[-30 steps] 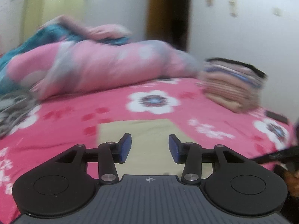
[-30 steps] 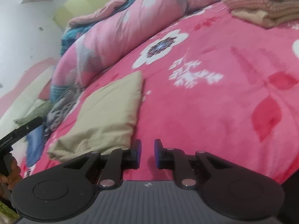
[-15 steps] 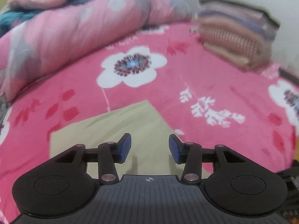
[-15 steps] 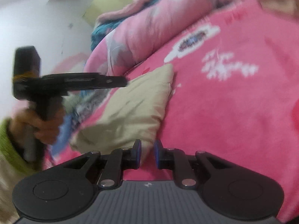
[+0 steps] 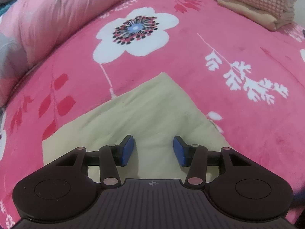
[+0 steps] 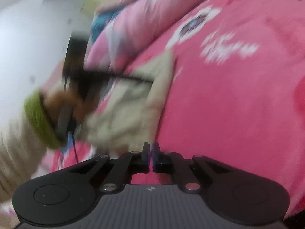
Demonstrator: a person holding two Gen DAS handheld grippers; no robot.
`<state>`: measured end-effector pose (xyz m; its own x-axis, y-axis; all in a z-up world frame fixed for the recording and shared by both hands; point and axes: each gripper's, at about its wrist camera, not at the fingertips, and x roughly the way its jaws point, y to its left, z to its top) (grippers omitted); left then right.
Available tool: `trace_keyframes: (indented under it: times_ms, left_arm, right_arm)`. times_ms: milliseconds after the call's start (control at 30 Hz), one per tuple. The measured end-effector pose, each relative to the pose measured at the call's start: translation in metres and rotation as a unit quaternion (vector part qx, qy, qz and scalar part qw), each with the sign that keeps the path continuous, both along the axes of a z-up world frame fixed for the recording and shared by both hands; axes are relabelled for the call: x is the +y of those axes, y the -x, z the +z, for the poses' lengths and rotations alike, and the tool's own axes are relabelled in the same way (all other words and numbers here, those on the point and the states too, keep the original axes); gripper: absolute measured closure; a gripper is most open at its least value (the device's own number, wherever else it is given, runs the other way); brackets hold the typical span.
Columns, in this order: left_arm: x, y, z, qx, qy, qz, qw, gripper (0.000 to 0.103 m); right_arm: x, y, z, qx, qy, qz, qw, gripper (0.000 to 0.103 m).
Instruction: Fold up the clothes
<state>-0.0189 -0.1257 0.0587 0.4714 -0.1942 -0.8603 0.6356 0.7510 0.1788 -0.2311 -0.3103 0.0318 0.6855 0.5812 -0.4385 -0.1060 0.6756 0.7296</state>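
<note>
Since the earlier frame, left claw [image 5: 154, 150] is hovering lower, half open, empty, over folded beige cloth [image 5: 144, 112] on bed [image 5: 238, 43]; right claw [image 6: 150, 157] is closing, empty, beside it.

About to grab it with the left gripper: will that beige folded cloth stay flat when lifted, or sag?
Probably it sags: the beige folded cloth shows soft creases and lies limp on the pink bedspread. It looks light and thin. The folded layers may slide apart, since the open left gripper would pinch only one spot.
</note>
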Motion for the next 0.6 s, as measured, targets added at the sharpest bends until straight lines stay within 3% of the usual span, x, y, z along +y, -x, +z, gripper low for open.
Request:
trace_keyframes:
  times_ms: [33,67,100,167,200,233,333,467,600]
  left_arm:
    - [-0.001,-0.002,0.000,0.005,0.000,-0.004,1.0000,0.055]
    - [-0.001,-0.005,0.000,0.011,0.001,-0.006,0.9999,0.055]
    - [0.000,-0.007,0.000,0.016,0.003,-0.008,0.9998,0.055]
    - [0.003,-0.011,0.000,0.026,0.010,-0.008,0.9996,0.054]
    - [0.004,-0.014,-0.001,0.030,0.013,-0.007,0.9994,0.054]
    - [0.005,-0.016,-0.001,0.033,0.016,-0.008,0.9993,0.054]
    - [0.008,-0.022,-0.003,0.043,0.025,-0.011,0.9987,0.054]
    - [0.012,-0.026,-0.003,0.048,0.034,-0.021,0.9980,0.053]
    - [0.015,-0.025,-0.002,0.046,0.040,-0.026,0.9978,0.053]
  right_arm:
    - [-0.006,-0.009,0.001,0.002,-0.019,-0.003,1.000,0.086]
    - [-0.009,-0.021,0.000,0.008,-0.034,-0.004,0.999,0.064]
    - [-0.007,-0.034,-0.002,0.017,-0.040,0.000,0.999,0.057]
    - [0.004,-0.053,-0.010,0.028,-0.041,0.028,0.998,0.056]
    - [0.011,-0.060,-0.013,0.031,-0.042,0.042,0.998,0.058]
    - [0.018,-0.065,-0.016,0.033,-0.042,0.053,0.997,0.066]
    - [0.029,-0.048,-0.017,0.025,-0.010,0.059,0.998,0.082]
    - [0.027,-0.018,-0.029,0.069,-0.034,0.073,0.994,0.103]
    - [0.010,-0.004,-0.016,0.082,-0.029,0.054,0.995,0.103]
